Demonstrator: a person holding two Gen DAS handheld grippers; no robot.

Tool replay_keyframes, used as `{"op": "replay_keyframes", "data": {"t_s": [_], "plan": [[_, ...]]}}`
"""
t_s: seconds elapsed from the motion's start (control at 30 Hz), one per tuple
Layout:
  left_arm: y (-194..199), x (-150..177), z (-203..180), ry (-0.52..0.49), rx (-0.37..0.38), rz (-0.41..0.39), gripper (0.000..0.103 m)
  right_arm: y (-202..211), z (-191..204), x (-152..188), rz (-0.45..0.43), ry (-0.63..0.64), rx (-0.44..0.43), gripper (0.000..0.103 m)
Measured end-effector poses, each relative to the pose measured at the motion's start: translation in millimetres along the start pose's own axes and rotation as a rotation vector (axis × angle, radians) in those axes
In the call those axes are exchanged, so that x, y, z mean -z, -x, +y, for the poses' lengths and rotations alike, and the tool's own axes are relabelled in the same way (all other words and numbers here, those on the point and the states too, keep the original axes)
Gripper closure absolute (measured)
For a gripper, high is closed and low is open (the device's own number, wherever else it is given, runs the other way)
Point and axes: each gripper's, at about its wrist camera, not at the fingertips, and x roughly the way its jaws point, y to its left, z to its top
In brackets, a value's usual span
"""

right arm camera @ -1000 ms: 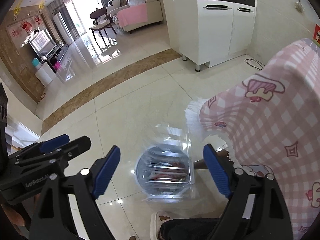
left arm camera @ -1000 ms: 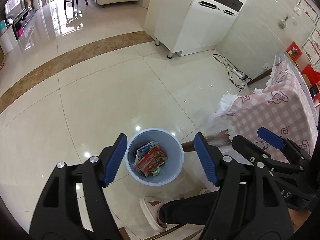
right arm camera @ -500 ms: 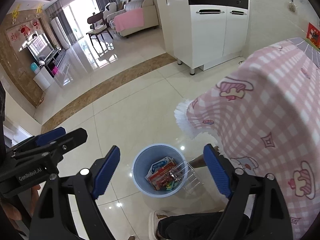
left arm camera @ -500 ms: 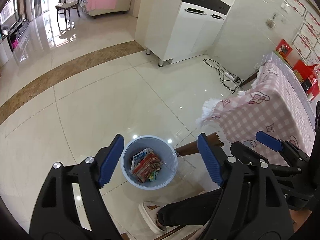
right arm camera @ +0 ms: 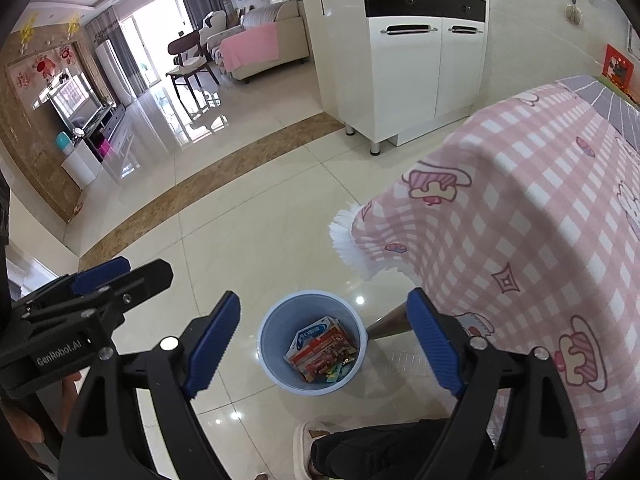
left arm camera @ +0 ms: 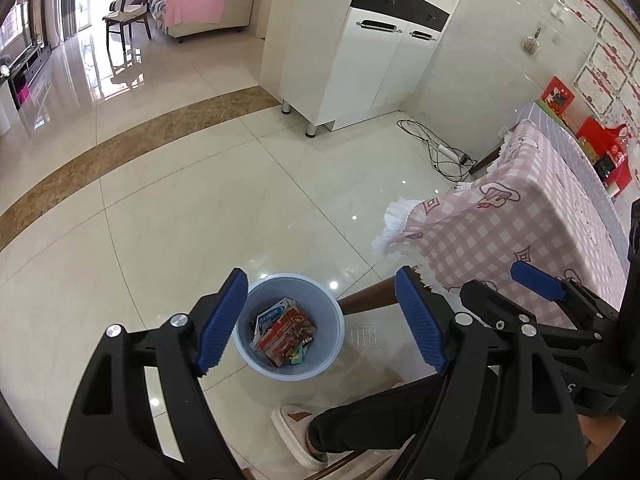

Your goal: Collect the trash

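Note:
A light blue bin [left arm camera: 280, 292] [right arm camera: 296, 312] stands on the tiled floor beside the table leg. It holds flat trash packages [left arm camera: 285, 334] [right arm camera: 320, 350], red and blue-white. A clear plastic tray [left arm camera: 362, 336] [right arm camera: 402, 358] lies on the floor just right of the bin, outside it. My left gripper [left arm camera: 320, 320] hangs open high above the bin with nothing between its blue pads. My right gripper [right arm camera: 323, 344] is open too, also high over the bin and holding nothing. Each gripper shows at the edge of the other's view.
A table under a pink checked cloth [left arm camera: 500, 232] [right arm camera: 520, 220] fills the right side, its wooden leg [left arm camera: 364, 300] next to the bin. A person's slippered foot [left arm camera: 298, 436] stands just in front of the bin. A white cabinet [left arm camera: 360, 60] and a cable [left arm camera: 440, 152] lie farther back.
The clear plastic tray was dropping over the bin a second ago; it now lies on the floor to the bin's right. Both grippers have risen, so the bin looks smaller.

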Motion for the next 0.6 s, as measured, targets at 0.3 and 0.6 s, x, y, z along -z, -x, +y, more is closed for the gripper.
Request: {"op": "replay_keyframes", "data": {"t_s": [0.3,0.6], "plan": [[15.3,-1.1,-11.3,-0.018,0.007,-0.029,0.027,18.3,-3.4,2.9,-0.025,0.004,0.018,0.019],[67.5,-5.5,-34.9,-0.057,0.022,-0.137,0.02,72.2,-8.3,3.1,-0.121,0.004,0.041,0.019]]}}
